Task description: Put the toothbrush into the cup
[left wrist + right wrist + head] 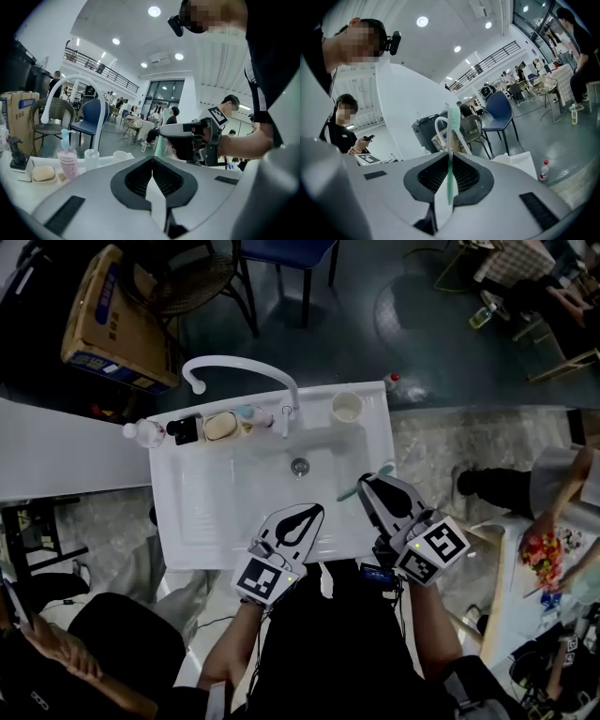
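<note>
A pale green toothbrush point(450, 140) stands upright between the jaws of my right gripper point(449, 157), which is shut on its handle. In the head view the brush point(347, 492) pokes out sideways from the right gripper point(365, 482) over the near right part of the white sink point(202, 507). The cream cup point(347, 406) stands on the sink's back rim to the right of the faucet, well beyond both grippers; it also shows in both gripper views point(505, 159) point(123, 155). My left gripper point(313, 511) point(151, 160) is shut and empty, just left of the right one.
A curved white faucet point(246, 371) rises at the back of the sink. Left of it on the rim are a soap bar point(220, 426), a pink pump bottle point(67, 159) and other small bottles. A drain point(300, 466) lies mid-basin. Chairs and a cardboard box point(105, 324) stand behind.
</note>
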Demonstrator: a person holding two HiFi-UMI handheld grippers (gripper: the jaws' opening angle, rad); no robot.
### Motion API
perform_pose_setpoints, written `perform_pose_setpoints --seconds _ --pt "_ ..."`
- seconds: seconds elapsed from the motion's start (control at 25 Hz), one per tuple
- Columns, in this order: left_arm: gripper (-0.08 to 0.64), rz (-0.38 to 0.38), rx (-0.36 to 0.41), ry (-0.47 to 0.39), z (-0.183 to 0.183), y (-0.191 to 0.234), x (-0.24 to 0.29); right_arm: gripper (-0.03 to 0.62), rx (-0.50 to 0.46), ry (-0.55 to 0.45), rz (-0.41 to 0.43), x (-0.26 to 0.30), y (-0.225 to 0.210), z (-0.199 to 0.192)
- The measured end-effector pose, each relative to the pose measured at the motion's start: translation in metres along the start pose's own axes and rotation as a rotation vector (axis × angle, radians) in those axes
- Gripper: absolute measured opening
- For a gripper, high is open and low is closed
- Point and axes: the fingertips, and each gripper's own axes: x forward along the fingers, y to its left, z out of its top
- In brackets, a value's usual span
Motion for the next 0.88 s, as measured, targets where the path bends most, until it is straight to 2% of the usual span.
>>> perform_pose_setpoints --seconds 0.36,0.88 --pt "0.012 0.021 -0.023 0.010 -0.007 0.029 0.016 0.038 -0.040 0.014 -0.009 0.036 -0.040 0.006" --pt "0.012 0.046 -0.050 0.031 -0.024 0.049 0.022 0.037 -0.063 0.042 -0.103 0.082 -0.109 0.018"
